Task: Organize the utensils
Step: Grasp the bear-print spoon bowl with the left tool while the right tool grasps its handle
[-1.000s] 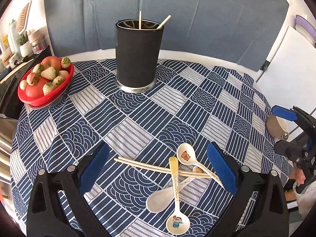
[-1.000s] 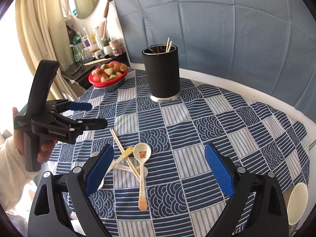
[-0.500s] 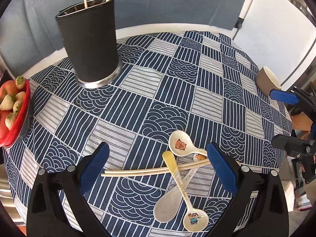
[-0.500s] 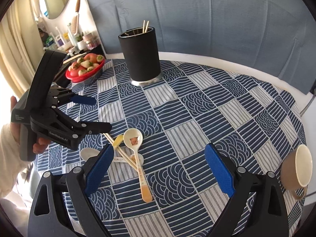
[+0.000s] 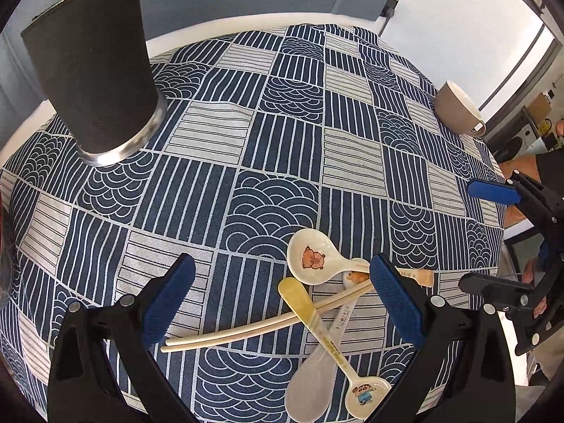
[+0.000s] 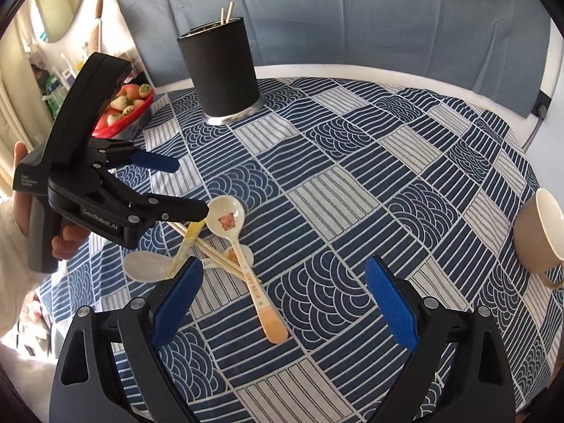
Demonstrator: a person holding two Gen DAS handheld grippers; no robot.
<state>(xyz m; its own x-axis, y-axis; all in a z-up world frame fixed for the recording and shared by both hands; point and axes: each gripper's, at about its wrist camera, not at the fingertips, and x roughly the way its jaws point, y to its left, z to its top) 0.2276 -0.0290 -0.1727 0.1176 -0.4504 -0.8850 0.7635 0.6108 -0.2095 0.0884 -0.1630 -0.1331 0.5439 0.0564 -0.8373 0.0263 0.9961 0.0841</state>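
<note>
A pile of utensils lies on the patterned tablecloth (image 5: 275, 148): a pair of chopsticks (image 5: 246, 333), a white spoon with a pig picture (image 5: 312, 257), a yellow-handled cartoon spoon (image 5: 328, 338) and a plain white spoon (image 5: 310, 384). My left gripper (image 5: 282, 306) is open and low over the pile, with the chopsticks between its jaws. It also shows in the right wrist view (image 6: 183, 188). My right gripper (image 6: 282, 303) is open and empty, just right of the pile. The black utensil holder (image 6: 220, 70) stands at the back with sticks in it.
A tan cup (image 6: 537, 231) lies on its side near the table's right edge. A red bowl of fruit (image 6: 127, 109) stands at the back left. A blue backdrop hangs behind the table.
My left gripper has swung right and moved down closer to the pile of utensils. My right gripper has come in lower toward the pile from the right.
</note>
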